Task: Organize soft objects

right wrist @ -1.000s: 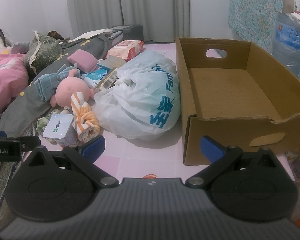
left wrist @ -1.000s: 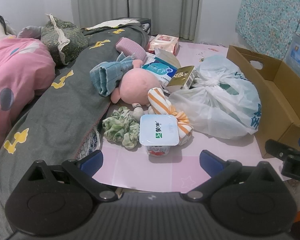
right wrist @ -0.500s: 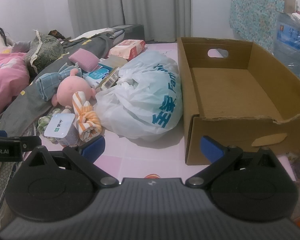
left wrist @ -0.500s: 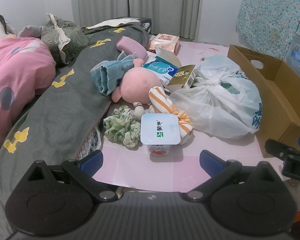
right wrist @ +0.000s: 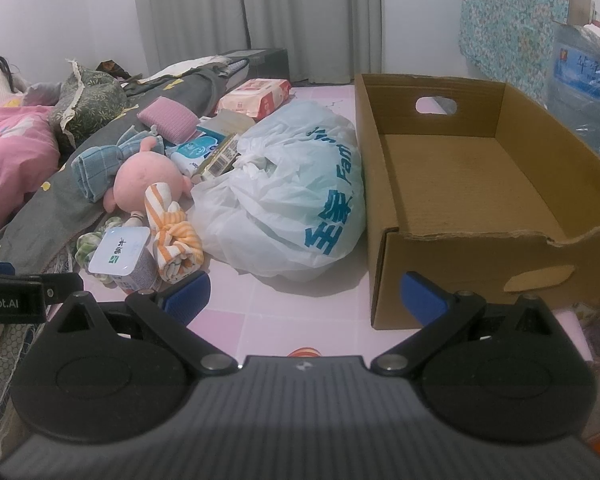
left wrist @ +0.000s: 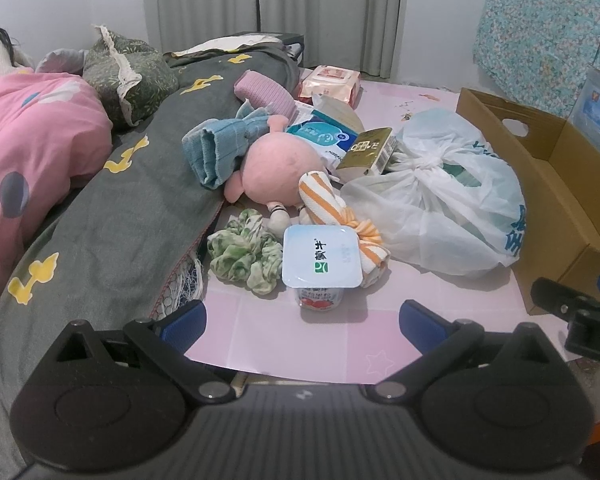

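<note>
A heap of soft things lies on the pink table: a pink plush toy point(left wrist: 278, 172), a blue cloth point(left wrist: 220, 148), an orange-striped cloth point(left wrist: 340, 220), a green scrunchie point(left wrist: 244, 256) and a mauve knit piece point(left wrist: 264, 94). An empty cardboard box point(right wrist: 472, 184) stands to the right. My left gripper point(left wrist: 302, 320) is open and empty, just short of a yogurt cup point(left wrist: 320, 266). My right gripper point(right wrist: 304, 298) is open and empty, in front of a tied white plastic bag point(right wrist: 288, 200) and the box's near corner.
A gold carton point(left wrist: 366, 154), a blue-white packet point(left wrist: 324, 136) and a pink wipes pack point(left wrist: 332, 84) lie among the heap. A grey quilt point(left wrist: 112, 208) and pink bedding point(left wrist: 24, 136) fill the left. A water jug point(right wrist: 584, 84) stands behind the box.
Both views have shifted very slightly toward the heap. Nothing on the table has moved, and both grippers have stayed open.
</note>
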Action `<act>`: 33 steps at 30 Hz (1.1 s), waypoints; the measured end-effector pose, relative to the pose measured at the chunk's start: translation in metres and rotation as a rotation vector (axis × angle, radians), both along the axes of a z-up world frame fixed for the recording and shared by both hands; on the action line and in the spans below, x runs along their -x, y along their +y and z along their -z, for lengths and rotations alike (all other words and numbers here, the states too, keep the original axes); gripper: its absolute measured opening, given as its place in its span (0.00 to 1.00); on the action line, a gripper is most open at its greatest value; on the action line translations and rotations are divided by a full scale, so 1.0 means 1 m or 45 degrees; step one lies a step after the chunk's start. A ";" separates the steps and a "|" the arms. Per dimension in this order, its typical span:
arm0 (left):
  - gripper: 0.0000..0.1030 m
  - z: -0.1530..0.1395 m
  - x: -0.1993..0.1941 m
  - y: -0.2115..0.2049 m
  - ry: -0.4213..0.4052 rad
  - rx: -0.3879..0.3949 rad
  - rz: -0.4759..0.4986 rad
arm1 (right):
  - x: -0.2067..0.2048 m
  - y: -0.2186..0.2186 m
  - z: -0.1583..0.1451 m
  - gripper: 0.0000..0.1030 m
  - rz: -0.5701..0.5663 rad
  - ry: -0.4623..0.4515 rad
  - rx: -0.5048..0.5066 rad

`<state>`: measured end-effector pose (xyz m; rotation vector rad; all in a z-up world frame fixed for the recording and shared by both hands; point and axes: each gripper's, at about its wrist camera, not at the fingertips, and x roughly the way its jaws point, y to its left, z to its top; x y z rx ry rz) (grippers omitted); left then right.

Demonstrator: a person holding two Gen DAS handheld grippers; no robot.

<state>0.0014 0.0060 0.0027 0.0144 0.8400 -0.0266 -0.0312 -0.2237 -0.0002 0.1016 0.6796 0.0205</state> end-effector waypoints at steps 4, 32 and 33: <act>1.00 0.000 0.000 0.000 -0.002 -0.003 0.001 | 0.000 0.000 0.000 0.99 0.001 -0.001 0.000; 1.00 -0.009 -0.015 0.025 0.011 0.073 0.034 | -0.002 0.008 -0.016 0.99 -0.049 -0.067 0.035; 1.00 -0.016 -0.019 0.030 0.001 0.085 0.032 | -0.005 0.008 -0.025 0.99 -0.067 -0.096 0.041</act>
